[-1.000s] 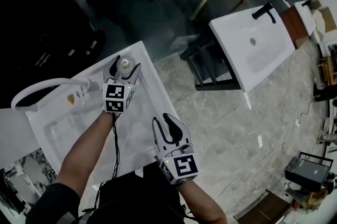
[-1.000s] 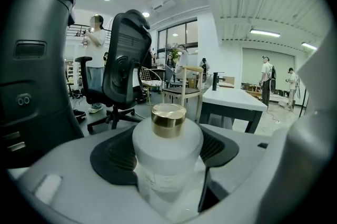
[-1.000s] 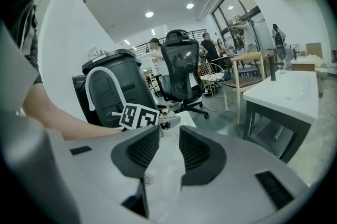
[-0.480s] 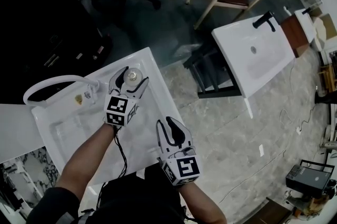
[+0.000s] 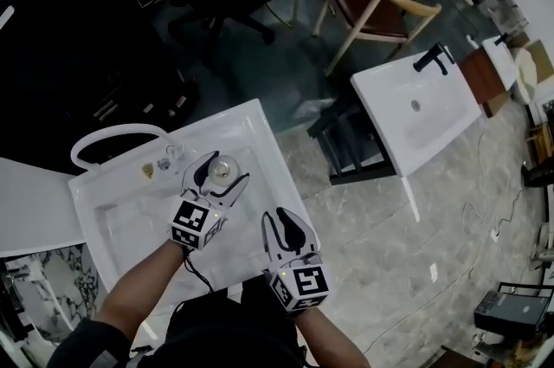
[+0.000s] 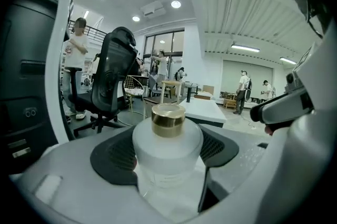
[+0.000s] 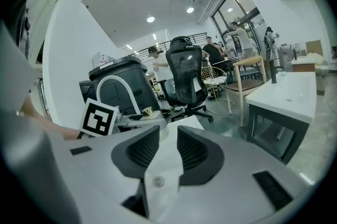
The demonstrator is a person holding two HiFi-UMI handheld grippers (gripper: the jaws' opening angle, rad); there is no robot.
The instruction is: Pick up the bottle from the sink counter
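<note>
Beyond the left tongs (image 5: 223,169) and a little to their left stands a black office chair (image 6: 113,80). Well right of the right tongs (image 5: 277,219), across grey marbled floor (image 5: 389,262), is a second white basin (image 5: 437,106) with a black tap (image 5: 433,59). A wooden chair (image 5: 372,14) stands beyond it.

a white sink counter (image 5: 258,131) stands on a grey marbled floor (image 5: 381,245), with a shallow basin (image 5: 130,223) sunk in its top. at its far edge sit a white arched faucet (image 5: 117,130) and, just beside the faucet's base, a small gold-coloured fitting (image 5: 149,171).
</note>
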